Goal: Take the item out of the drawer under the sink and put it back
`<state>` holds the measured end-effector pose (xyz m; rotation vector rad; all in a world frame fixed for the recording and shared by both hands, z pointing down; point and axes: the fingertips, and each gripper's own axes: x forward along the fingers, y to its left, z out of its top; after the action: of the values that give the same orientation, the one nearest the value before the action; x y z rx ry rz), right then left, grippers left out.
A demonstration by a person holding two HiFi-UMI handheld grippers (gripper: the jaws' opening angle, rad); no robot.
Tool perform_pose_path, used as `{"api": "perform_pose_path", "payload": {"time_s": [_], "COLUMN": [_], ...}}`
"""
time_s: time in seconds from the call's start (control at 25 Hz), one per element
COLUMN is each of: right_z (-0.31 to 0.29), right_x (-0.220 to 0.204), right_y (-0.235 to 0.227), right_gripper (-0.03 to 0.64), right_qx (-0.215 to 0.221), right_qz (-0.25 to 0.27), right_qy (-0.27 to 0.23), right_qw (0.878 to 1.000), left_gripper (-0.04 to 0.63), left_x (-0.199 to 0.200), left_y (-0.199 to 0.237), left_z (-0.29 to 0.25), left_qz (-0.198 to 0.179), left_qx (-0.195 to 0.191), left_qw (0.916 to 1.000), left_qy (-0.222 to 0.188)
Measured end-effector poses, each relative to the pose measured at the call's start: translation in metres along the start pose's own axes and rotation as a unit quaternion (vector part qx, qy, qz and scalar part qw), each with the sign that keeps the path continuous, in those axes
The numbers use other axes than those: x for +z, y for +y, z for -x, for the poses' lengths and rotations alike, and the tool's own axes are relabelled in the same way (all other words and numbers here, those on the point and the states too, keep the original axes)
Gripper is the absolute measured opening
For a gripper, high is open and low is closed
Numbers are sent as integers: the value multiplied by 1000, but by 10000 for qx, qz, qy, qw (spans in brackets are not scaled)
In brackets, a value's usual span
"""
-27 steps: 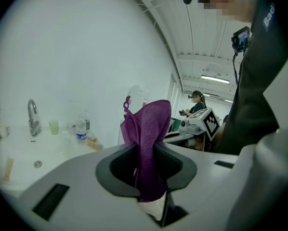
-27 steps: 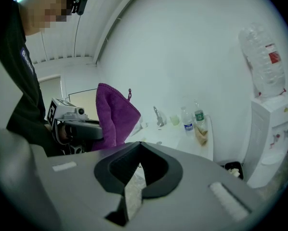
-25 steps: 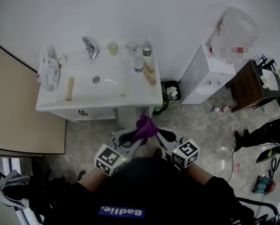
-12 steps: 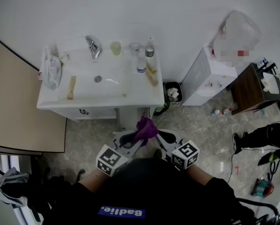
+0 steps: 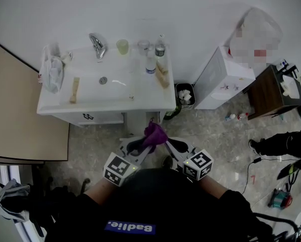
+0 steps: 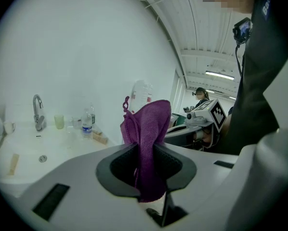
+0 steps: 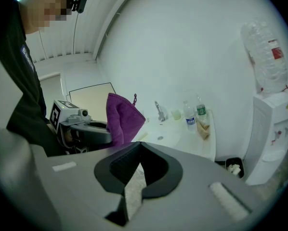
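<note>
Standing in front of a white sink vanity (image 5: 140,104), the person holds both grippers out at waist height, side by side over the speckled stone floor (image 5: 216,135). The left gripper (image 6: 145,147) pinches a purple terry cloth (image 6: 148,124) between its black ribbed pads. The cloth stands up in a folded peak above the jaws, and a short end hangs below them. It is held in the air in front of the vanity, clear of the basin and well apart from the drawer front (image 5: 88,117) below the basin, which looks shut. The right gripper (image 7: 140,146) has its jaws pressed together at the tips with nothing between them. It sits just beside the cloth, and its own view shows the cloth off to its left, not touching its pads.

On the vanity top, a chrome tap (image 5: 96,45) stands at the back. To its right are a pale green cup (image 5: 122,46), a clear plastic water bottle (image 5: 159,48) and a smaller bottle (image 5: 150,65). A crumpled white plastic bag (image 5: 52,74) lies at the left corner, and a tan oblong piece (image 5: 74,89) lies beside the basin. To the right of the vanity, a small black waste bin (image 5: 184,96) stands on the floor next to a white water dispenser (image 5: 223,79).
</note>
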<state>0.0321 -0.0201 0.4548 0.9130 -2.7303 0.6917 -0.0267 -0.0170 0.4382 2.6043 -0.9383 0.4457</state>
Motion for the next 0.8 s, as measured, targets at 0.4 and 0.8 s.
{"api": "perform_pose_path", "payload": {"time_s": [0.4,0.8], "right_z": [6,27], "right_x": [-14,-36], "right_y": [-11,-40], "right_gripper": [2,2], "right_qx": [-155,-581], "right_qz": [-187,-594], "right_qy": [108,235], "right_qw": [9996,9963], "left_gripper": [91,91], "left_x": [-37,-108], "left_y": [27,81], "left_z": [-22,-71], "left_qz": [-146,-505], "left_qx": [284,506], "left_qw": [9982,9883], "left_qy": [498,1350]}}
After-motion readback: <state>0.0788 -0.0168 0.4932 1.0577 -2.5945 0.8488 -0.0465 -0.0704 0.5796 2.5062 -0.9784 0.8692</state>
